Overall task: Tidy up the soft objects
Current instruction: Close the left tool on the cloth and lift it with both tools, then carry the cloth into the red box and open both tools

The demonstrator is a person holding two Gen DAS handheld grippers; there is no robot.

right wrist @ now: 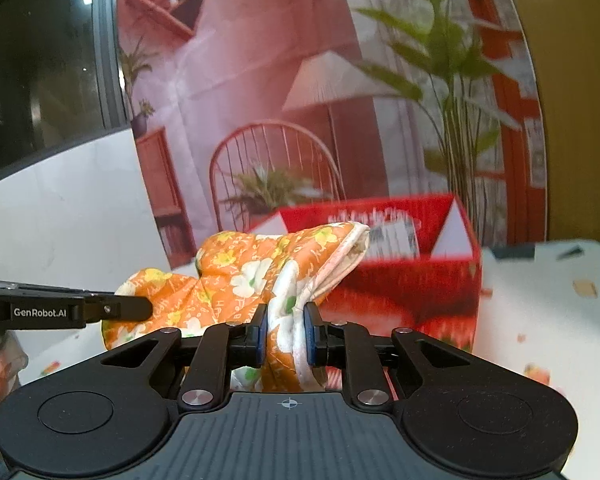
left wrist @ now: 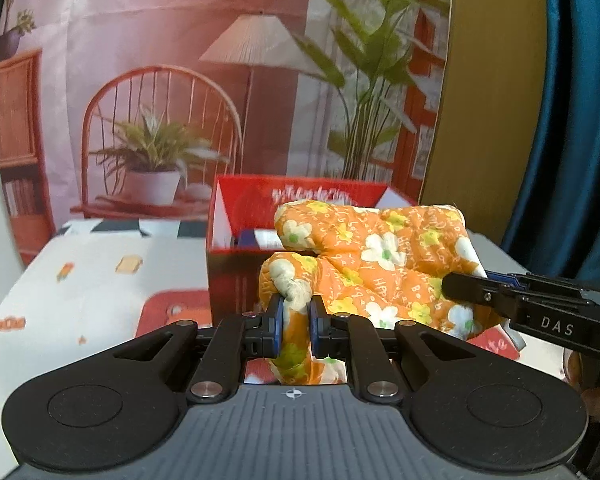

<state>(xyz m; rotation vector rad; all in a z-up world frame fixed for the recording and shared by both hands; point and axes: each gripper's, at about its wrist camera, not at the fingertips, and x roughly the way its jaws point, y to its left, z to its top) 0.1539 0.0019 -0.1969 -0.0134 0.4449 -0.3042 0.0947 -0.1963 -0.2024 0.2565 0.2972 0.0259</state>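
An orange quilted cloth [left wrist: 372,256] with white and yellow flowers hangs in the air in front of an open red box [left wrist: 236,264]. My left gripper [left wrist: 297,320] is shut on its near left corner, fabric bunched between the blue pads. The right gripper [left wrist: 466,286] reaches in from the right edge of the left wrist view and pinches the cloth's far right edge. In the right wrist view the right gripper [right wrist: 286,330] is shut on a white-lined fold of the cloth [right wrist: 220,280], and the left gripper [right wrist: 140,308] enters from the left, touching the cloth.
The red box [right wrist: 412,292] stands open on a white tablecloth [left wrist: 84,280] printed with small pictures; papers or cards lie inside it. A printed backdrop [left wrist: 180,80] of a chair, lamp and plants hangs behind. A blue curtain [left wrist: 580,120] is at the right.
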